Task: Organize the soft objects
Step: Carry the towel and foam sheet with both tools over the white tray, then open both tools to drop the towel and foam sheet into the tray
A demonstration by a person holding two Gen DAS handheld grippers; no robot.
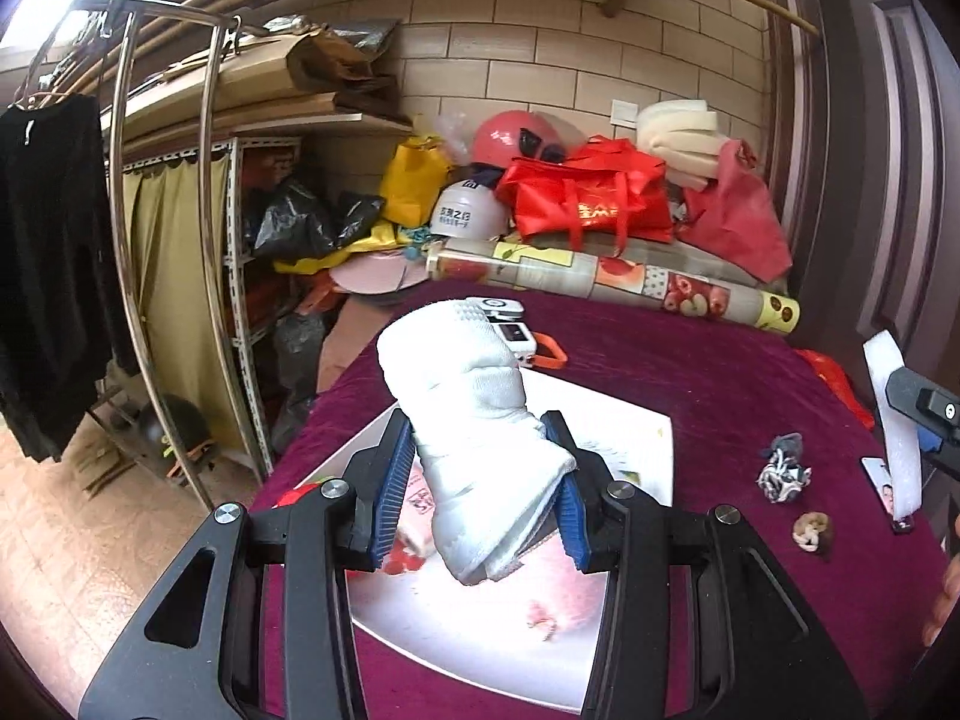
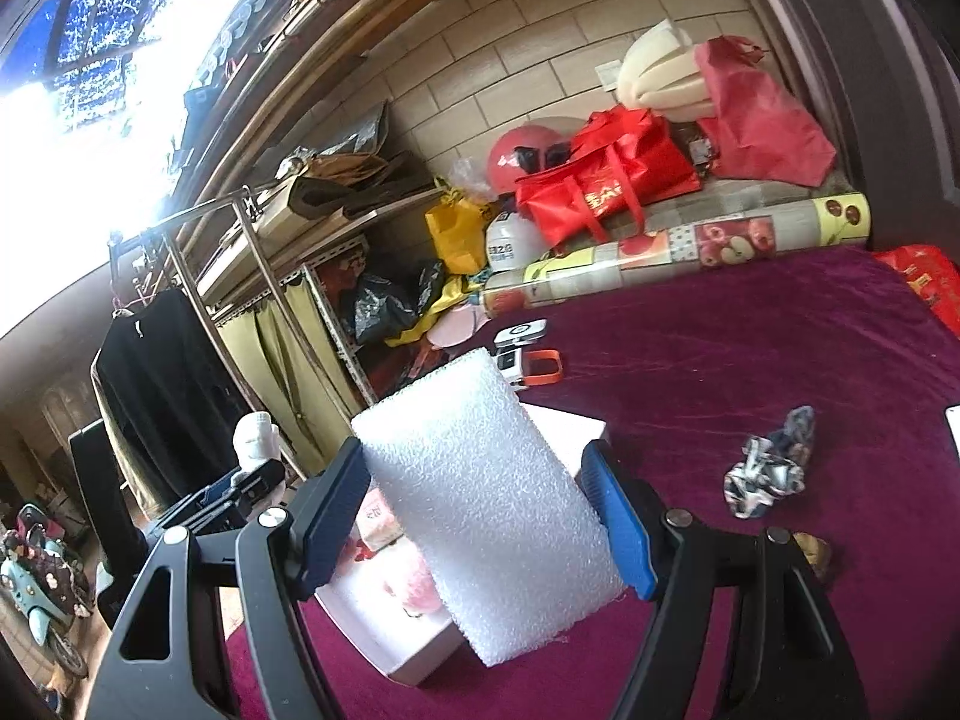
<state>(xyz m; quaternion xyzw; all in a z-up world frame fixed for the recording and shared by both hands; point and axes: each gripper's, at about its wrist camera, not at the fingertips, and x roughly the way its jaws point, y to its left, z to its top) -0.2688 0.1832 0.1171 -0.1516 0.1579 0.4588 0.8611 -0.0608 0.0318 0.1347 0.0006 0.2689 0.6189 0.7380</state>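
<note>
My left gripper point(image 1: 480, 495) is shut on a rolled white towel point(image 1: 474, 414) and holds it above a white box point(image 1: 630, 438) on the maroon tablecloth point(image 1: 720, 360). My right gripper point(image 2: 486, 510) is shut on a white foam block point(image 2: 486, 504), held above the same box point(image 2: 414, 648). In the left wrist view the foam block point(image 1: 894, 420) and the right gripper point(image 1: 924, 414) show at the right edge. The left gripper with the towel point(image 2: 258, 438) shows at the left of the right wrist view. A crumpled patterned cloth point(image 1: 783, 471) point(image 2: 768, 468) lies on the tablecloth.
A small brown object point(image 1: 813, 531) lies near the cloth. A white device with an orange strap point(image 2: 528, 360) sits beyond the box. A rolled fruit-print sheet point(image 1: 612, 276), red bags point(image 1: 594, 198) and helmets are piled at the back. A clothes rack point(image 1: 126, 180) stands left.
</note>
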